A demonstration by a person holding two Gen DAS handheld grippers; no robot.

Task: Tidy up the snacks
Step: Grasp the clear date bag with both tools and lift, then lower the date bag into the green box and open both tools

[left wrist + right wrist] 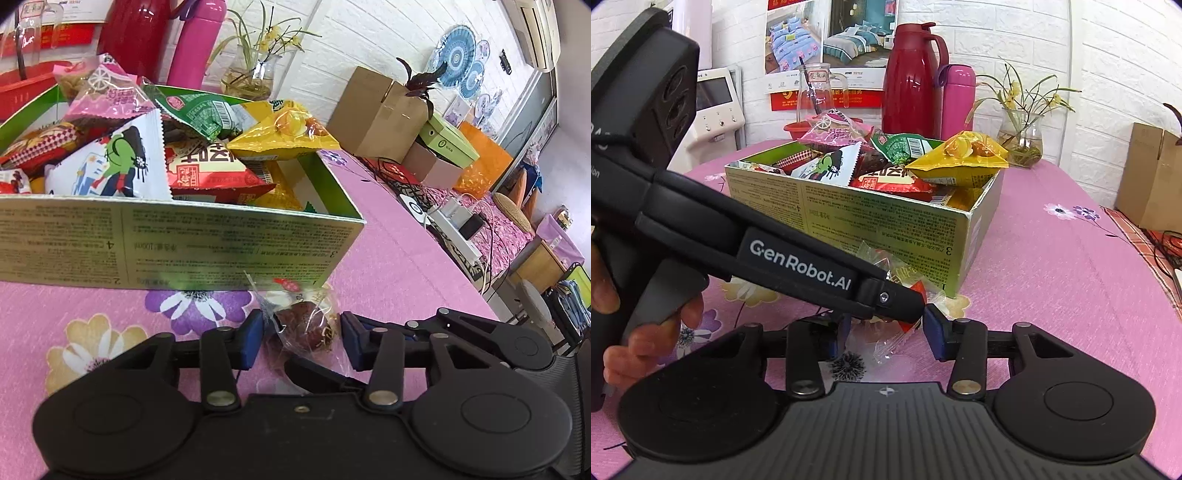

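A green cardboard box (184, 243) (886, 229) stands on the pink flowered tablecloth, heaped with several snack packets, a yellow one (284, 136) (960, 158) on top at the right. A small clear-wrapped snack with a dark red filling (306, 325) (897, 328) lies on the cloth just in front of the box. My left gripper (301, 339) is open, with its blue pads either side of this snack. My right gripper (886, 332) is open around the same snack. The left gripper's body (775, 254) crosses the right wrist view and hides part of the wrapper.
Behind the box stand a red thermos (912, 77), a pink bottle (956, 99), a glass vase with a plant (1021, 136) and a glass jug (816, 92). Cardboard boxes (380, 114), cables and a power strip (454, 236) lie along the table's right side.
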